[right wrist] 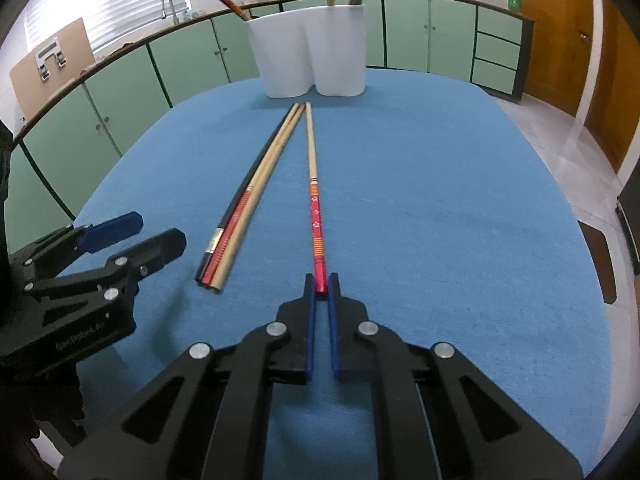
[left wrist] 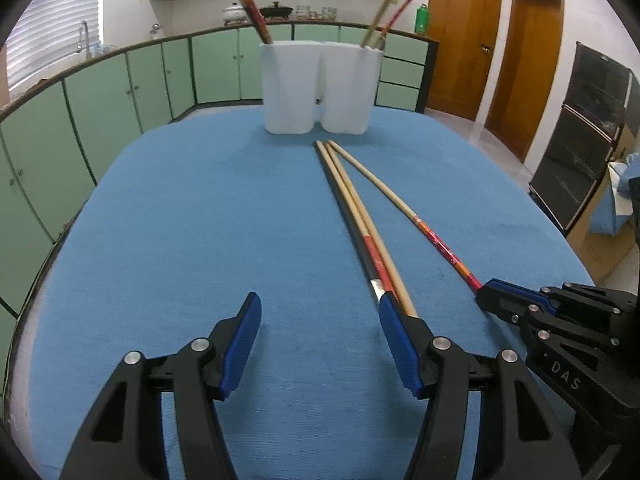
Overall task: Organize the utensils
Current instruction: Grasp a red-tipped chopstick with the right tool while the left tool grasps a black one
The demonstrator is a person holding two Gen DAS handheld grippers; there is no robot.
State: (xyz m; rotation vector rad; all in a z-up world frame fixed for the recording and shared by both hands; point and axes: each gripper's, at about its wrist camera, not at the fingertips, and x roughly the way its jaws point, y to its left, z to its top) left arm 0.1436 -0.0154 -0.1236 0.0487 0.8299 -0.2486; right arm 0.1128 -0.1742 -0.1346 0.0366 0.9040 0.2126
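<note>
Four loose chopsticks lie on the blue tablecloth [left wrist: 200,220], all pointing toward the white two-cup holder [left wrist: 320,88] at the far side of the table. Three of them sit bundled together [right wrist: 240,216]: a black one, a red-handled one and a plain wooden one, side by side and touching along their length. The fourth, a red patterned chopstick [right wrist: 316,220] with a pale wooden tip, lies apart just to the right of the bundle, with its far tip close to theirs near the foot of the holder.

The right gripper [right wrist: 322,286] is pressed together on the near, red end of that single chopstick, pinching it between its blue pads [right wrist: 310,320]. The chopstick appears to lie along the cloth; I cannot tell whether its held end is lifted at all.

The left gripper [left wrist: 320,312] stands spread over the cloth to the left of the bundle, nothing between its blue pads [left wrist: 244,340]. Its right finger sits right at the near ends of the three bundled chopsticks, though contact is hard to judge.

More chopsticks stand upright in the holder: a dark red pair [left wrist: 250,10] leaning in the left cup, and a wooden one and a red one in the right cup [left wrist: 384,12]. Green cabinets [left wrist: 132,80] run along the far wall.
</note>
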